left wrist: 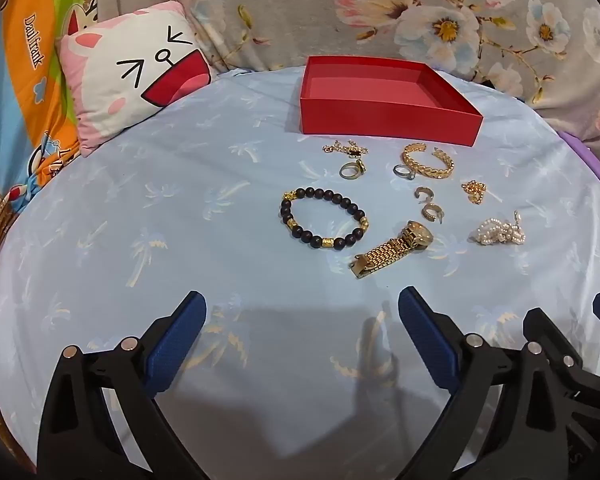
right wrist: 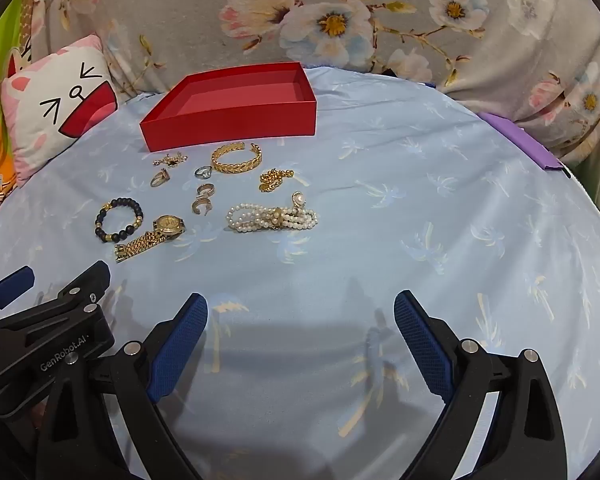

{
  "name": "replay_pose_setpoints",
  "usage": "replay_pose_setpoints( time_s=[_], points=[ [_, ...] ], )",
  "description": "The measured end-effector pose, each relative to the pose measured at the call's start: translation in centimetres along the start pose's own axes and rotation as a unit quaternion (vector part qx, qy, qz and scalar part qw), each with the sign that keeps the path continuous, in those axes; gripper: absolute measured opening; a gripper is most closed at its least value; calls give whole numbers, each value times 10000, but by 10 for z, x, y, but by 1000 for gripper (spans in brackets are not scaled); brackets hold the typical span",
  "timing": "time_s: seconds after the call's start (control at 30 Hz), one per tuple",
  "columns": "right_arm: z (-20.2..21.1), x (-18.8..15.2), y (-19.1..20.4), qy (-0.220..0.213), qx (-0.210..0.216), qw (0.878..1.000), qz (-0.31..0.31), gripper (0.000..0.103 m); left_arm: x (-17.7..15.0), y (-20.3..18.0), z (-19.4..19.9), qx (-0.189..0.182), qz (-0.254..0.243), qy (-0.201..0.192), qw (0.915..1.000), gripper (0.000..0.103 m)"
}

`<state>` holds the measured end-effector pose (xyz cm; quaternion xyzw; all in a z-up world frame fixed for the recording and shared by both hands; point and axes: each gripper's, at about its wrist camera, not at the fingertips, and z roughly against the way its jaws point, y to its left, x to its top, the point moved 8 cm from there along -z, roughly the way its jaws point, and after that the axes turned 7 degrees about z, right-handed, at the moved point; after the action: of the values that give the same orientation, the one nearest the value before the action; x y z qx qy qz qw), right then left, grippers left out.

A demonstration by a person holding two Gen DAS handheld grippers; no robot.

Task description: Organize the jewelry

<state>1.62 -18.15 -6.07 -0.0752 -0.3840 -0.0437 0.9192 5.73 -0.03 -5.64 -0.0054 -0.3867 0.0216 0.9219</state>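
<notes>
Tongs (left wrist: 300, 320) (right wrist: 300, 320) agape (jewelry (left wrist: 404, 200) beyond)

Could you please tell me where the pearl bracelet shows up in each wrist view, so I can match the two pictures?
Left wrist: pearl bracelet lies right of centre, beyond the gold watch.
Right wrist: near centre, right of the watch.
Shared landmark: the red box behind the jewelry.

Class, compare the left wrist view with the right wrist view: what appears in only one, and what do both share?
Only the left wrist view shows the orange cartoon sheet broadly. Only the right shows the pearl bracelet spread out clearly and the "GenRobot.AI" label on the left hand-held gripper's body. Both show the empty red box, gold watch, black bead bracelet, gold cuff and cat pillow.
</notes>
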Motion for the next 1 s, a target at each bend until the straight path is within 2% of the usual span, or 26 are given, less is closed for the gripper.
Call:
replay_pose_setpoints(
  time_s=[1.0],
  points=[
    [1,1,-1,-28,12,10000,-23,93,-1,-5,0,-88,-9,-30,10000,91]
  ],
)
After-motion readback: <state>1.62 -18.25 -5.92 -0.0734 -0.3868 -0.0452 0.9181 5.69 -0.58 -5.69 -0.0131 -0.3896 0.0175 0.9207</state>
